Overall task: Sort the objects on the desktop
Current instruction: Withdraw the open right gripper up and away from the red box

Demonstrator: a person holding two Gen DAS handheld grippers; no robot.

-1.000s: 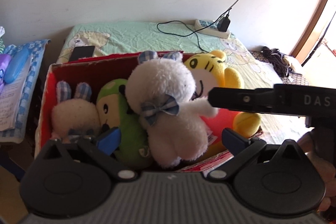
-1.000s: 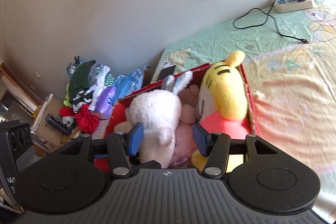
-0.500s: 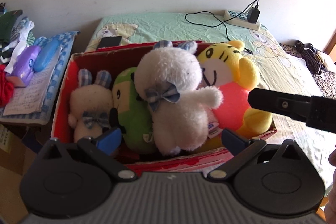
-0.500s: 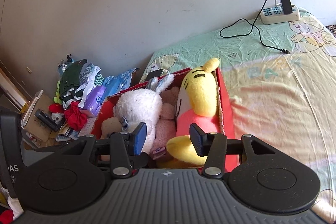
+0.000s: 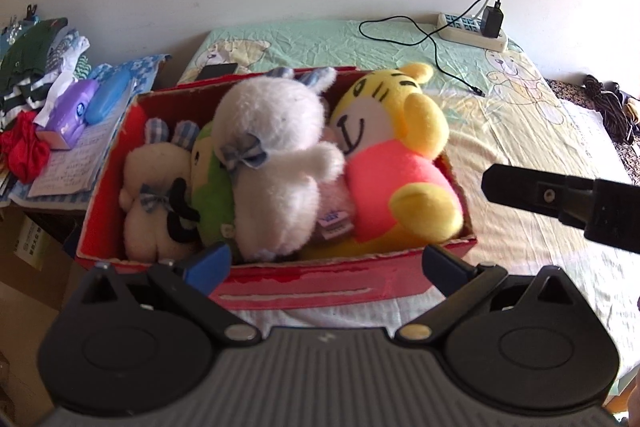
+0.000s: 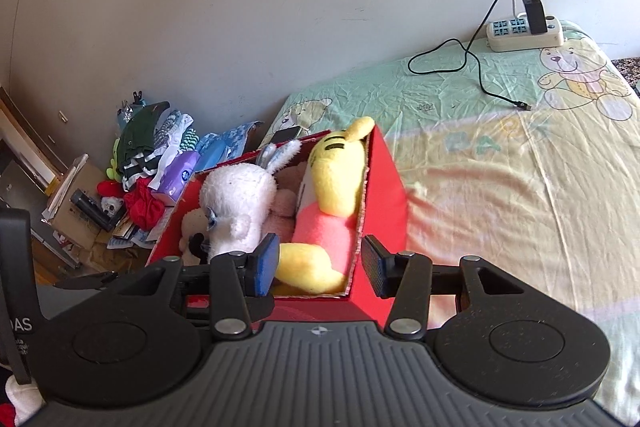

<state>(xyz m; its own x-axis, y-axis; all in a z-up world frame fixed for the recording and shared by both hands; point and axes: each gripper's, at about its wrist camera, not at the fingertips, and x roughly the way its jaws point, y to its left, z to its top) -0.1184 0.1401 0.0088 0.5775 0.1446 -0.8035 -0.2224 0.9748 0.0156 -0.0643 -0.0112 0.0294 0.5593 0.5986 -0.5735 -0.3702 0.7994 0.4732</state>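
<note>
Both your pairs of fingers stand spread and empty: the left gripper (image 5: 326, 263) hovers at the near wall of the box (image 5: 304, 287), the right gripper (image 6: 318, 263) at its near right corner. On the bed (image 6: 500, 155), the box sits packed. From largest down, it holds the tiger (image 5: 396, 155), the white rabbit (image 5: 276, 155), the green toy (image 5: 212, 199) and the small cream bunny (image 5: 150, 187). By the look of it, sorting is about done; nothing loose remains beyond the power strip (image 6: 524, 33) and the phone (image 5: 218, 71).
</note>
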